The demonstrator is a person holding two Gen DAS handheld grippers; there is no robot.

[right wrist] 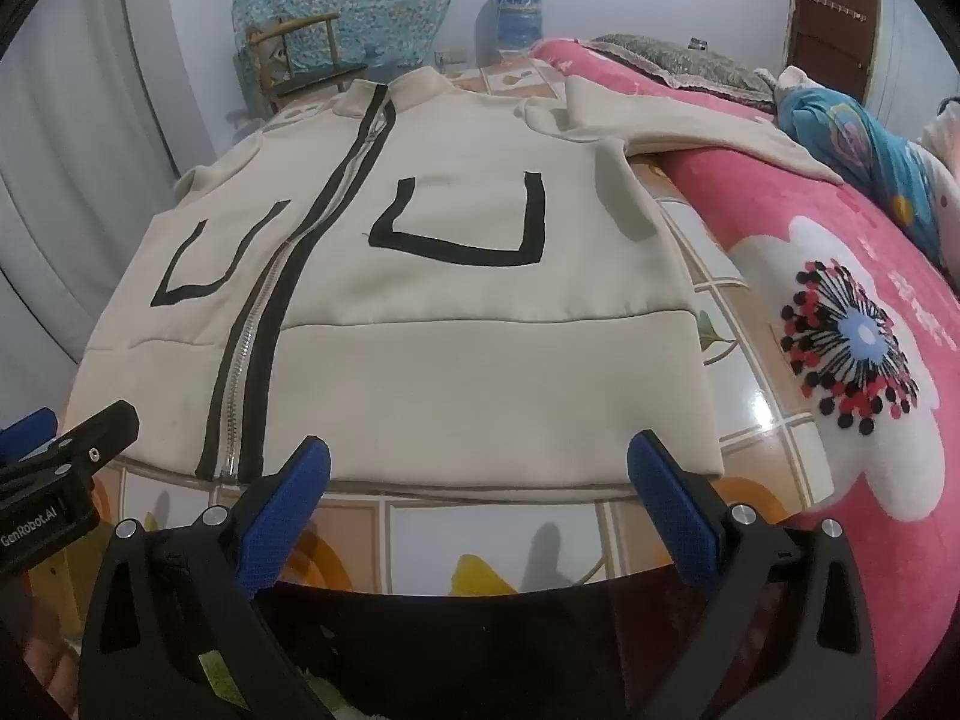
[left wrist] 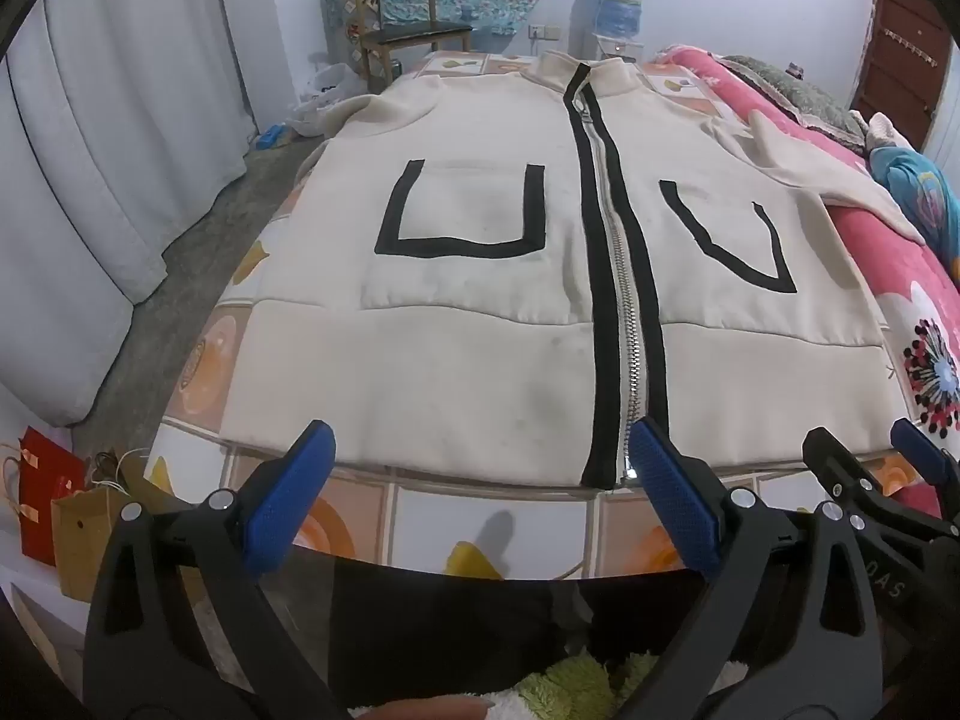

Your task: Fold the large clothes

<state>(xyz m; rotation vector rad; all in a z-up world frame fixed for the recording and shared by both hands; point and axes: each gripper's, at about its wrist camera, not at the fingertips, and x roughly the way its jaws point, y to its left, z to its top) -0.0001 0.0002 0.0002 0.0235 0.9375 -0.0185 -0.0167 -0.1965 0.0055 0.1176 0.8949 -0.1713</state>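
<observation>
A cream zip-up jacket (left wrist: 480, 312) with black zipper bands and two black-outlined pockets lies flat, front up, on a table with a patterned cloth (left wrist: 420, 516); it also shows in the right wrist view (right wrist: 468, 372). Its right sleeve (right wrist: 690, 126) stretches onto a pink quilt. My left gripper (left wrist: 480, 468) is open and empty, just above the hem near the zipper's lower end. My right gripper (right wrist: 480, 468) is open and empty, above the hem right of the zipper. Each gripper shows at the edge of the other's view.
A pink flowered quilt (right wrist: 840, 330) lies along the table's right side. A wooden chair (left wrist: 402, 24) and a water dispenser (left wrist: 618, 6) stand behind the table. Grey curtains (left wrist: 90, 150) hang at left. Paper bags (left wrist: 54, 498) sit on the floor at lower left.
</observation>
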